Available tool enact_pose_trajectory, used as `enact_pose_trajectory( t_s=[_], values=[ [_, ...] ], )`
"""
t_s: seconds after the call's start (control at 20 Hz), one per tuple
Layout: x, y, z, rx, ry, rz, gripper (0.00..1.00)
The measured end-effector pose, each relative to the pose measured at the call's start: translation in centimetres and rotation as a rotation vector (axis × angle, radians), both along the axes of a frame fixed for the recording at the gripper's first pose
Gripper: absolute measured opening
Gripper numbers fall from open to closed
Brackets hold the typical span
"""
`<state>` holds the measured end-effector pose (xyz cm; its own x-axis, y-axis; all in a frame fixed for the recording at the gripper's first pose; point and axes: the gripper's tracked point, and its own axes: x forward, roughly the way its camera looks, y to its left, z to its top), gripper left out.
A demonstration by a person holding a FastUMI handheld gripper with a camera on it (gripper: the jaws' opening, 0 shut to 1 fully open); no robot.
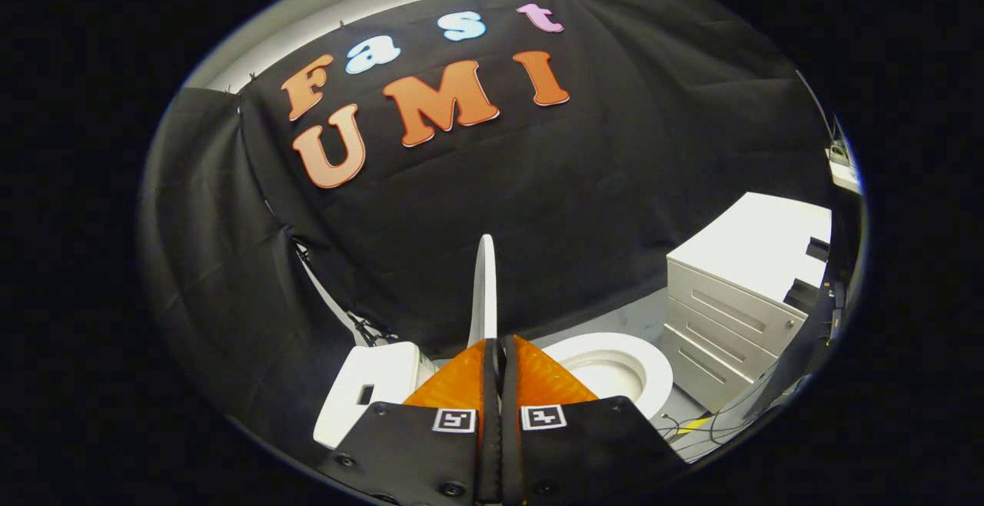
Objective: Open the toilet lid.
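No legible txt; 2 coded tags (453, 420) on claw (498, 346) clamped on lid (483, 291).

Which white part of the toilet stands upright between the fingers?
The lid, seen edge-on, pinched by the gripper. The seat ring lies flat to its right; the tank sits left.

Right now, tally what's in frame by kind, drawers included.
Toilet lid, upright, pinched between the shut gripper fingers: 1
Toilet seat: 1
Toilet tank: 1
Drawer cabinet: 1
Drawers in that cabinet: 3
Total: 7
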<state>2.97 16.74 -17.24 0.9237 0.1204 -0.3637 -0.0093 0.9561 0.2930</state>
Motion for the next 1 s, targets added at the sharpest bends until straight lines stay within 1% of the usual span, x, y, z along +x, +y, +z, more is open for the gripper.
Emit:
enact_pose_trajectory(
  t_s=[0.45, 1.0],
  values=[
    [-1.2, 7.6, 2.2, -0.033, -0.041, 0.120, 0.08],
    [-3.1, 16.7, 3.0, -0.098, -0.070, 0.246, 0.08]
  ],
)
